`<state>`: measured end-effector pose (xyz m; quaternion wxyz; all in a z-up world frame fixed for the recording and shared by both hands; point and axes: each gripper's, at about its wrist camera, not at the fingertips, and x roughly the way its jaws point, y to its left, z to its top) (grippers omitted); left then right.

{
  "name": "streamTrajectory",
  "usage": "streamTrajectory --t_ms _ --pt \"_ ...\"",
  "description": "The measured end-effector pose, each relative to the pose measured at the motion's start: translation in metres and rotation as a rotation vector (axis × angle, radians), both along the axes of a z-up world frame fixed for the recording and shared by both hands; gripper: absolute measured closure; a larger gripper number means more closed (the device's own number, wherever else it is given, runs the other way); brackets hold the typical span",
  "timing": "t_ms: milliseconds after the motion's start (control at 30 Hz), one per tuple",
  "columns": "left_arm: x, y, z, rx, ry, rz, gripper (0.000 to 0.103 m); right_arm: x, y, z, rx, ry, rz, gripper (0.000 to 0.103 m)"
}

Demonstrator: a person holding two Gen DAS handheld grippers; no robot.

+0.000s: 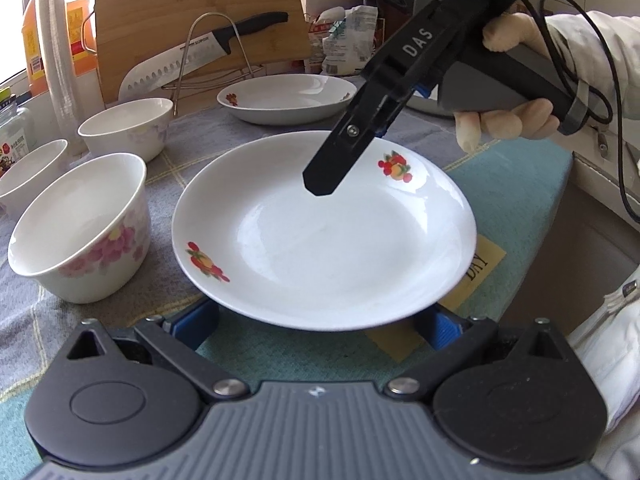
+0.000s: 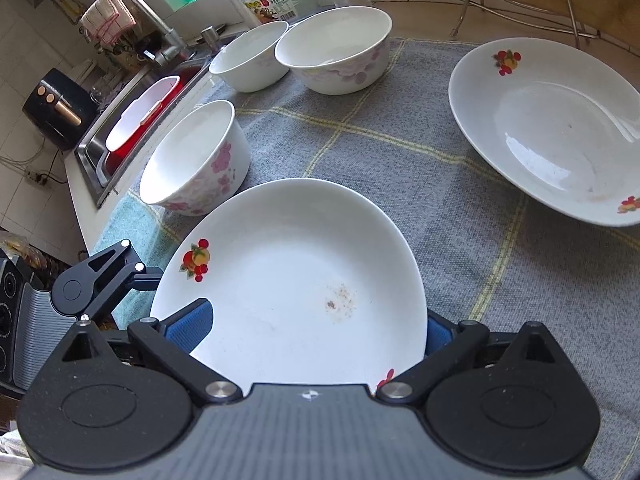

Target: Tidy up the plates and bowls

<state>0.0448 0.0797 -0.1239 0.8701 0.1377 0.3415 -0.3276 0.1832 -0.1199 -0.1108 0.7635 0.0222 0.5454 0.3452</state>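
A white plate with fruit prints (image 1: 320,236) lies on the cloth, right in front of my left gripper (image 1: 316,328), whose blue pads (image 1: 196,322) stand wide apart at the plate's near rim. My right gripper (image 1: 320,188) hovers over the plate's far side; in its own view (image 2: 316,328) its pads (image 2: 192,326) stand wide apart across the near rim of the same plate (image 2: 292,280). A second fruit plate (image 1: 286,98) (image 2: 548,128) lies farther back. Three floral white bowls (image 1: 80,228) (image 1: 126,128) (image 1: 28,176) stand at the left.
A grey and teal cloth (image 1: 200,148) covers the counter. A cutting board (image 1: 200,20) and knife (image 1: 208,52) on a wire rack stand behind, with an oil bottle (image 1: 36,40) and stacked cups (image 1: 60,60). A sink (image 2: 132,120) with a red basin lies beyond the bowls.
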Motion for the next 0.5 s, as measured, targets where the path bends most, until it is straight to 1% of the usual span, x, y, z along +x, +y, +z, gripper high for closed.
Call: streamTrajectory --t_ms 167,400,500 --pt "0.001 0.002 0.001 0.002 0.001 -0.020 0.000 0.003 0.005 0.001 -0.021 -0.002 0.044 0.000" --pt "0.001 0.002 0.002 0.011 -0.003 -0.022 0.000 0.011 -0.001 -0.001 0.041 0.033 0.038 0.000" --pt "0.002 0.002 0.002 0.013 -0.008 -0.018 0.000 0.013 -0.001 -0.001 0.052 0.043 0.036 0.000"
